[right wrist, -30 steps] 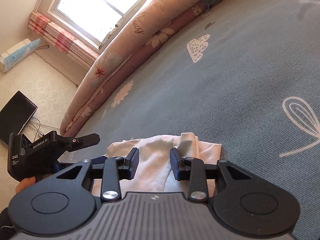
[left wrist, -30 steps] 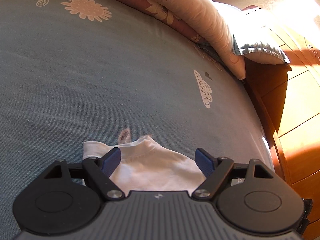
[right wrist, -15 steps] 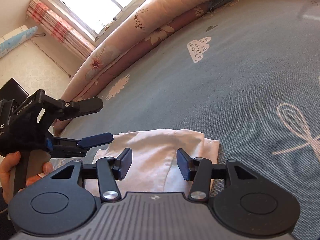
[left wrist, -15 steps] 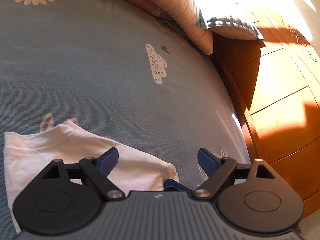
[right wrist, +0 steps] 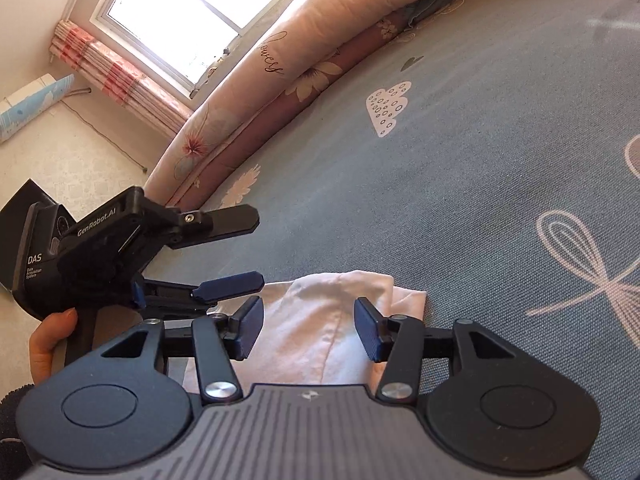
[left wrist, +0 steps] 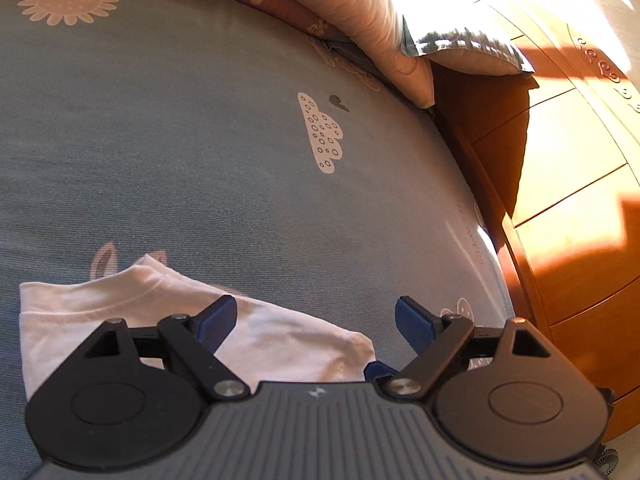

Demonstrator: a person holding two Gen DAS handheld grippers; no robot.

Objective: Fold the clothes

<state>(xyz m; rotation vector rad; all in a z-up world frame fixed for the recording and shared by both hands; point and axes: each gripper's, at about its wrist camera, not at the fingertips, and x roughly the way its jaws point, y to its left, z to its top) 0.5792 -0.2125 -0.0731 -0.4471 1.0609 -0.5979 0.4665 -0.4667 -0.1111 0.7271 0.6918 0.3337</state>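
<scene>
On the bedsheet (left wrist: 200,140): 1 folded white garment (left wrist: 120,312), 2 grippers, left gripper (left wrist: 316,316) & right gripper (right wrist: 308,324), both w/ jaws spread.

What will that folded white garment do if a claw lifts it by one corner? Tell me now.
The white garment will probably droop: it is thin cloth with soft creases. Its stacked layers would likely slide apart, since nothing pins them. It looks light, lying flat on the bedsheet. Both claws, left and right, are open.

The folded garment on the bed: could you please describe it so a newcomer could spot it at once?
Start from the grey-blue bedsheet printed with flowers and clouds. Near its edge, below both open grippers, lies the folded pale pink garment. It is the only loose, plain, unprinted cloth on the sheet.
</scene>
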